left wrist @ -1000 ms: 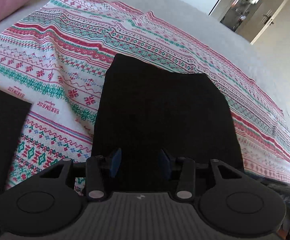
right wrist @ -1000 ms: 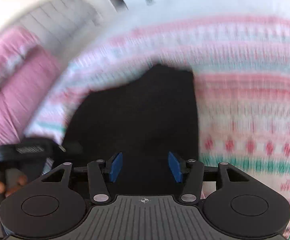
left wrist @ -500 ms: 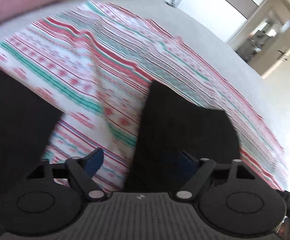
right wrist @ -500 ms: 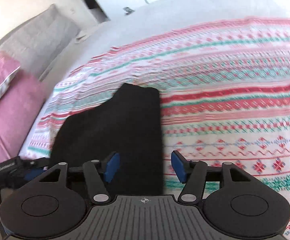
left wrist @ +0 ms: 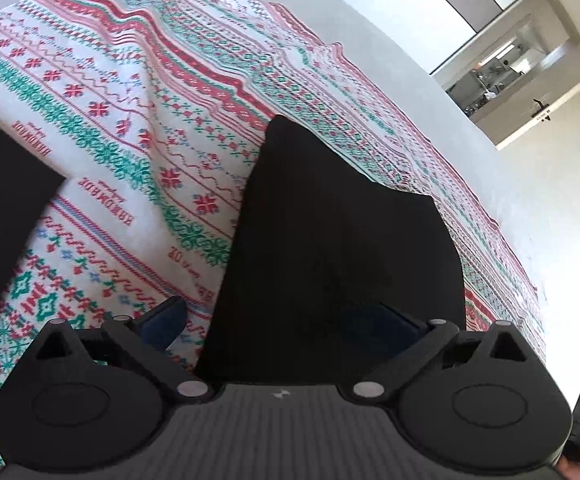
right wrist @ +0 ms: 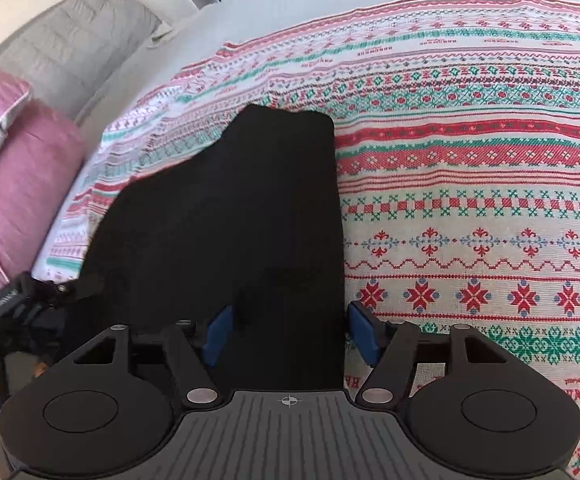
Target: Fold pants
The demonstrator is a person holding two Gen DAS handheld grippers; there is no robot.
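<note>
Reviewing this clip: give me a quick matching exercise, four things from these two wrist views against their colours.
Things:
1. pants
2. blanket
3. bolster
4. pillow

Colours:
A. grey
B. black
C. white with red and green patterns
D. pink

Pairs: 1-B, 2-C, 3-D, 4-A
</note>
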